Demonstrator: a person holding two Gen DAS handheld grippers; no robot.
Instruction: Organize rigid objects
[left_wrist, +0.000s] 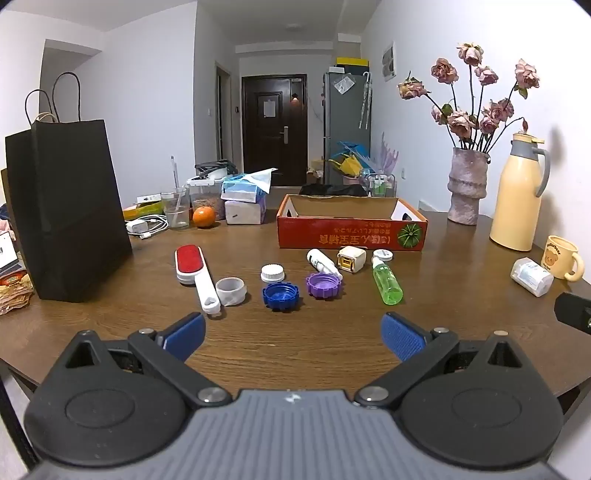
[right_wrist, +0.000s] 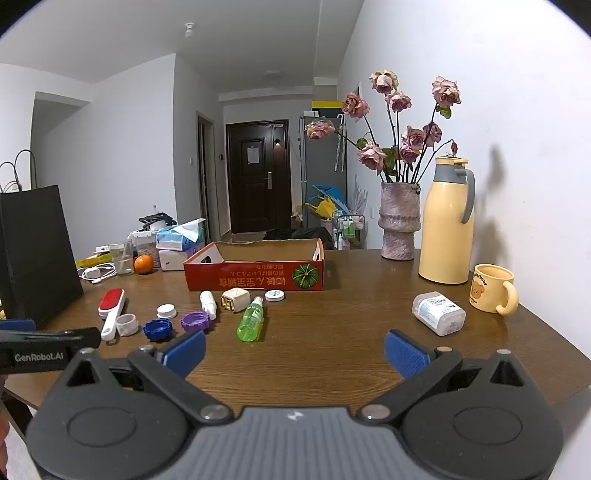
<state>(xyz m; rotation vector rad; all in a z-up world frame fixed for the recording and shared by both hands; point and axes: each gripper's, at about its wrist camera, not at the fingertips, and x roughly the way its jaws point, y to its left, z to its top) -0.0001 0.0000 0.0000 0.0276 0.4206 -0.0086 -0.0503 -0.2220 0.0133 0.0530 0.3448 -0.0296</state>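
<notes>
Small items lie scattered on the brown table in front of an open red cardboard box (left_wrist: 351, 230) (right_wrist: 255, 275). Among them are a red-and-white lint brush (left_wrist: 195, 273) (right_wrist: 110, 312), a grey ring (left_wrist: 230, 290), a white cap (left_wrist: 272, 273), a blue lid (left_wrist: 280, 295) (right_wrist: 157, 329), a purple lid (left_wrist: 323, 285) (right_wrist: 195, 321), a white tube (left_wrist: 323, 263), a cream charger cube (left_wrist: 351, 259) (right_wrist: 235, 299), a green spray bottle (left_wrist: 386, 282) (right_wrist: 251, 319) and a white round tin (right_wrist: 274, 295). My left gripper (left_wrist: 293, 338) and right gripper (right_wrist: 293, 350) hover open over the near table, both empty.
A black paper bag (left_wrist: 66, 210) stands at the left. A vase of dried roses (left_wrist: 466, 184), a yellow thermos (right_wrist: 446, 229), a bear mug (right_wrist: 493, 293) and a white pill bottle (right_wrist: 439, 313) occupy the right side. A glass, an orange (left_wrist: 204, 216), tissues and cables crowd the far left.
</notes>
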